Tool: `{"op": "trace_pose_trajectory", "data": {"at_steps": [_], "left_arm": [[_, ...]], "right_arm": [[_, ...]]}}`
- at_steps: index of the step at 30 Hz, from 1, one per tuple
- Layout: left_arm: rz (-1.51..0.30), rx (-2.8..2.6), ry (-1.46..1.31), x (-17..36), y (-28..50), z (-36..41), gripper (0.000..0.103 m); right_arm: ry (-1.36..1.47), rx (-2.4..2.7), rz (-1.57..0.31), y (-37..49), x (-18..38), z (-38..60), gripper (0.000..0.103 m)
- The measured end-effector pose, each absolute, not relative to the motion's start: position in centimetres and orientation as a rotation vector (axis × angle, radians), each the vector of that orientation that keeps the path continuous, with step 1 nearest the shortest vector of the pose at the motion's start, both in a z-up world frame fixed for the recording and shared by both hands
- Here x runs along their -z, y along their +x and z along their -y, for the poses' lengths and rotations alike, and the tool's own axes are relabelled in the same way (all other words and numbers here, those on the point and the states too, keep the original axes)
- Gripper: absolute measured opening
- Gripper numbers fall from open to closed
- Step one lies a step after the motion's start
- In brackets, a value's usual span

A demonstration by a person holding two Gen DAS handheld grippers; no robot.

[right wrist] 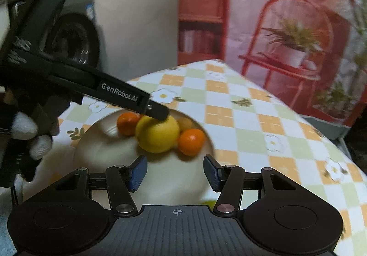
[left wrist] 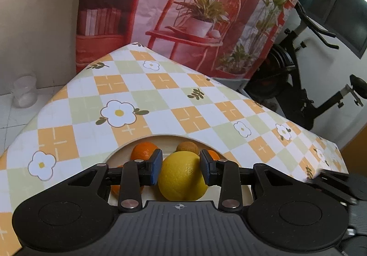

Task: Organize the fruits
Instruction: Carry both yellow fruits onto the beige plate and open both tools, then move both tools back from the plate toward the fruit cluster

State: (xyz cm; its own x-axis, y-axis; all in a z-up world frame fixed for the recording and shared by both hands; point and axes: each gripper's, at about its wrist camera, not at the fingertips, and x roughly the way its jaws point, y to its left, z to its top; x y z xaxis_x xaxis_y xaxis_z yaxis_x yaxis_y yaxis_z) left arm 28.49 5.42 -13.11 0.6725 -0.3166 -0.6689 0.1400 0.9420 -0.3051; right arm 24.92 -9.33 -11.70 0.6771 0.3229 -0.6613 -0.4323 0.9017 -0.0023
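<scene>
**Inspector:** The lemon (left wrist: 181, 176) sits in the cream bowl (right wrist: 107, 141), near its middle. Two oranges (right wrist: 191, 142) flank it, and a small brown fruit (left wrist: 187, 147) lies just behind it. Your left claw (left wrist: 181, 167) has its blue pads (left wrist: 156, 167) on either side of the lemon, very close to the skin. I cannot confirm firm contact on both sides.

**Operator:** Is it gripped, then?

**Inspector:** I judge it is closing on the lemon, not yet a proven hold. The lemon is round and smooth, so it is likely to roll. Centre the pads across its widest part before you squeeze, and close steadily. Then lift straight up from the bowl, so that you do not knock the oranges beside the lemon.

**Operator:** And the right side?

**Inspector:** Your right claw (right wrist: 175, 174) hangs over the near part of the bowl, short of the lemon, with its jaws spread wide and nothing between them. Keep it back from the lemon. The bowl stands on the counter (left wrist: 142, 86), which has a checked floral cover.
</scene>
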Motion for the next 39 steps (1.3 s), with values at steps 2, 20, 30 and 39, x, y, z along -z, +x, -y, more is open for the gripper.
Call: {"op": "trace_pose_trajectory", "data": {"at_steps": [2, 20, 30, 39], "left_arm": [[-0.777, 0.235, -0.228, 12.8, 27.9, -5.1, 0.038], [-0.644, 0.337, -0.065, 9.6, 19.4, 3.0, 0.038], [-0.662, 0.428, -0.050, 11.0, 18.5, 5.0, 0.038], [-0.741, 0.529, -0.079, 11.8, 19.0, 6.5, 0.037]], "right_arm": [[-0.135, -0.403, -0.673, 23.3, 11.1, 11.0, 0.051], [0.044, -0.195, -0.440, 10.2, 13.6, 19.6, 0.051], [0.008, -0.160, -0.500, 9.5, 16.4, 20.1, 0.059], [0.017, -0.192, -0.567, 10.8, 17.6, 20.2, 0.059]]}}
